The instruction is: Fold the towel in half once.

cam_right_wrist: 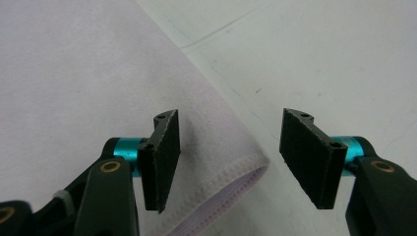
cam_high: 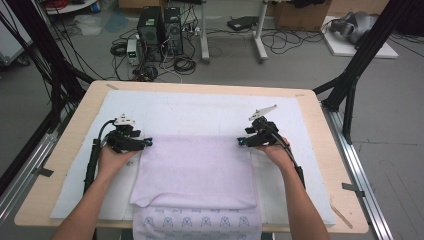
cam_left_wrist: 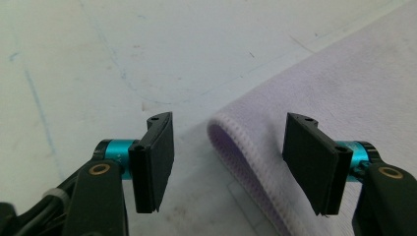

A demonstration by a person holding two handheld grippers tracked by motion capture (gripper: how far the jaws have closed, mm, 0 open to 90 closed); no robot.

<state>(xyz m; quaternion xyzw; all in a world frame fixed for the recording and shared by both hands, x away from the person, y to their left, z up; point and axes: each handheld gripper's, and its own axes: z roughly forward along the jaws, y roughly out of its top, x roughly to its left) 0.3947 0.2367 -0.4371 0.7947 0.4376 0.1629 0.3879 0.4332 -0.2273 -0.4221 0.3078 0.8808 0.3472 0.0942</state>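
Both jaws spread: left gripper [cam_high: 145, 142] and right gripper [cam_high: 242, 142] straddle the towel [cam_high: 195, 172] far corners. Pinch both layers together, evenly.

Your left gripper [cam_high: 146, 142] and right gripper [cam_high: 241, 141] are black, with blue rings, gold screws, flat black pads [cam_left_wrist: 160, 162] and black cables.

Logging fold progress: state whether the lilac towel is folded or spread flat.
Folded. The lilac towel lies doubled, its upper layer ending short of the printed end at the table's near edge; its corner shows two stacked hems.
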